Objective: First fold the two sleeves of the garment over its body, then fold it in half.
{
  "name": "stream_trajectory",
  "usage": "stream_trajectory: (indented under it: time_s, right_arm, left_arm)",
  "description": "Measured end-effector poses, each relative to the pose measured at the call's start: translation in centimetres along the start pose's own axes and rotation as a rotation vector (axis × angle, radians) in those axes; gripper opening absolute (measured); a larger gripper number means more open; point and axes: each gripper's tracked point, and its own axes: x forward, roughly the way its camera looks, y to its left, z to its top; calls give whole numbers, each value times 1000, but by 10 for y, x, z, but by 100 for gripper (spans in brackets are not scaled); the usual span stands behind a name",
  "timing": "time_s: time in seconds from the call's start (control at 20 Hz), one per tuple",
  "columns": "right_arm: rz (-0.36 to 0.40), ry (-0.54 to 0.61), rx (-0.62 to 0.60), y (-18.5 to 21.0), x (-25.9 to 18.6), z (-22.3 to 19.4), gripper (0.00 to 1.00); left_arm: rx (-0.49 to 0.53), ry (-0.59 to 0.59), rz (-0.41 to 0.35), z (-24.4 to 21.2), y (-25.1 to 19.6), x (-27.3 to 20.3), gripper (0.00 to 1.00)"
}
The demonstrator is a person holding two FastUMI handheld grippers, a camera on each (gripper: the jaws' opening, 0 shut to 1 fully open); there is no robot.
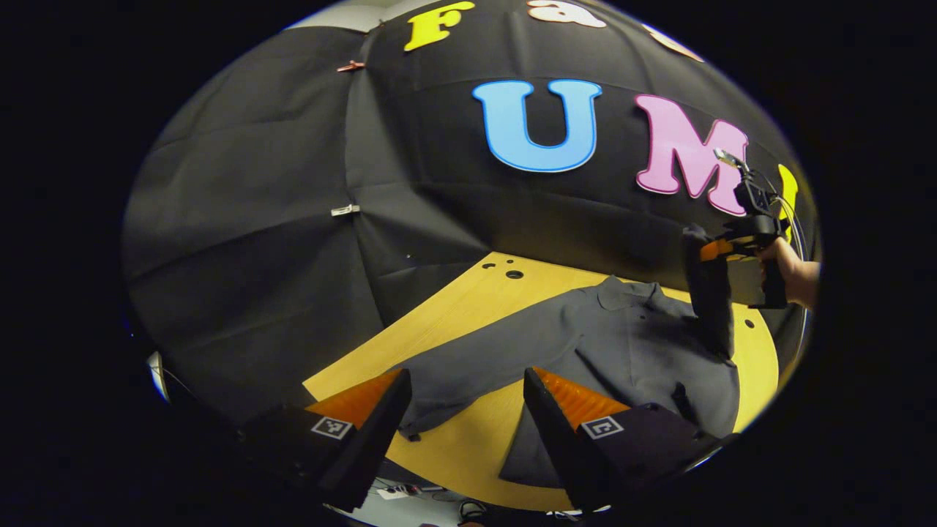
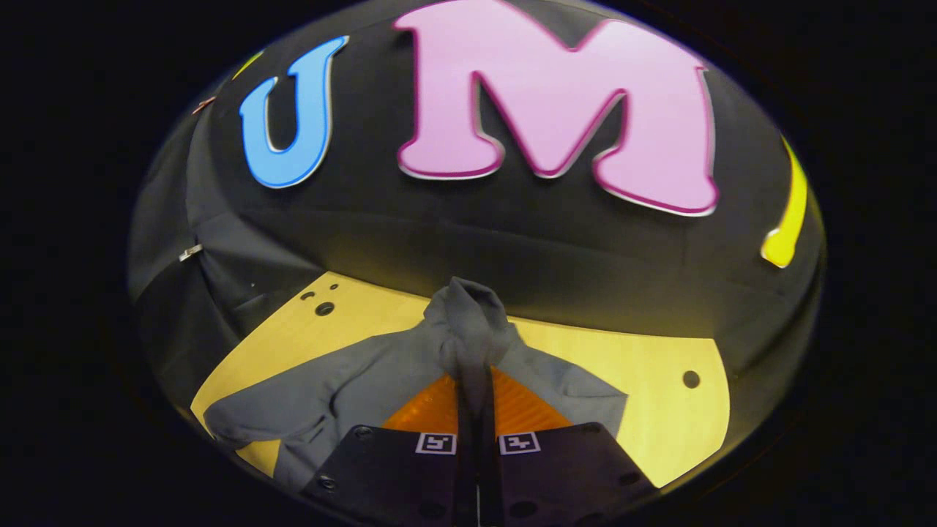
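Note:
A dark grey collared shirt (image 1: 629, 344) lies spread on the yellow wooden table (image 1: 468, 307). One sleeve (image 1: 468, 380) stretches flat toward my left gripper (image 1: 465, 410), which hovers open above the sleeve's cuff and holds nothing. The other sleeve (image 1: 708, 293) hangs lifted above the table, pinched by my right gripper (image 1: 714, 249), held by a hand at the far right. In the right gripper view, the right gripper (image 2: 476, 380) is shut on that sleeve's end (image 2: 468, 315), which bunches up past the fingertips, with the shirt (image 2: 344, 388) below.
The black cloth wall rises close behind the table. Small holes (image 1: 514, 274) mark the tabletop's far corner, and another hole (image 2: 690, 378) sits near its right side. The table's near edge (image 1: 468, 490) curves just under my left gripper, with clutter on the floor below.

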Motion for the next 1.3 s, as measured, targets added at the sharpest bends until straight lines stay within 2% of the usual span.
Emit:
stream_trajectory:
  time_s: [0.25, 0.45, 0.55, 0.65, 0.7, 0.75, 0.8, 0.85, 0.9, 1.0, 1.1, 1.3]
  right_arm:
    - [74, 49, 17, 73, 49, -11, 6]
    - [108, 101, 21, 117, 77, -31, 6]
    - [132, 133, 9, 136, 88, -46, 11]
    - [140, 147, -13, 151, 97, -57, 11]
    - [158, 160, -12, 160, 99, -63, 20]
    - [172, 174, -10, 168, 98, -68, 23]
    - [181, 186, -5, 171, 97, -73, 15]
    - [189, 201, 8, 175, 95, -77, 24]
    - [214, 210, 38, 180, 89, -79, 36]
    - [246, 205, 81, 190, 77, -79, 67]
    - [223, 184, 89, 180, 62, -74, 100]
    - [186, 130, 114, 154, 20, -53, 99]
  left_arm:
    - [-42, 27, 68, -19, 30, 4, 97]
    - [-70, 46, 100, -26, 44, 14, 97]
    - [-78, 50, 108, -28, 48, 19, 97]
    - [-80, 57, 112, -27, 50, 26, 97]
    - [-81, 57, 114, -27, 51, 29, 97]
    - [-82, 55, 115, -26, 53, 31, 97]
    - [-83, 50, 120, -24, 55, 34, 97]
    - [-85, 41, 118, -23, 55, 37, 97]
    - [-90, 36, 115, -22, 55, 39, 97]
    - [-113, 63, 123, -28, 61, 47, 97]
    - [-143, 85, 124, -35, 66, 57, 97]
    - [-125, 125, 151, -57, 89, 88, 97]
